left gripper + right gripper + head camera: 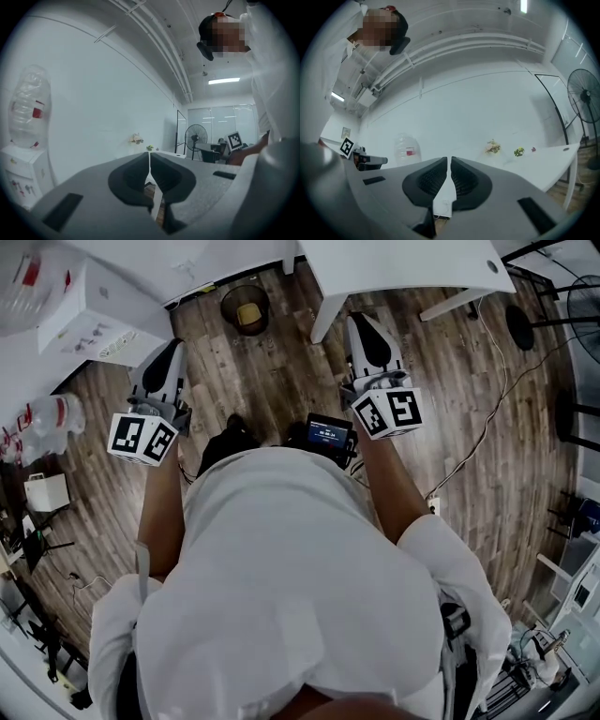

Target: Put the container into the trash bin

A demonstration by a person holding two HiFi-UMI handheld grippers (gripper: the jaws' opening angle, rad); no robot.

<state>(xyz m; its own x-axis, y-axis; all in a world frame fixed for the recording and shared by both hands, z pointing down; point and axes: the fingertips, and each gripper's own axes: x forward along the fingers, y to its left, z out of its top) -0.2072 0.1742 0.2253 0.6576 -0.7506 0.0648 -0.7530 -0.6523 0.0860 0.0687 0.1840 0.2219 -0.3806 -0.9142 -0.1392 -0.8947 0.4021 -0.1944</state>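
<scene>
- Person's white shirt [281,596] fills the lower head view. One gripper in each hand, both held out forward over the wood floor [281,381].
- Left gripper [172,346]: jaws clenched tip to tip, nothing between them.
- Right gripper [366,322]: same, clenched and empty.
- Container [248,313]: yellowish lump inside the trash bin [225,298]. Too small to read its long axis or which way it points.
- Bin sits ahead of the left gripper's tips, offset toward the right gripper, well apart from both.
- White table [403,268] stands just ahead of the right gripper.
</scene>
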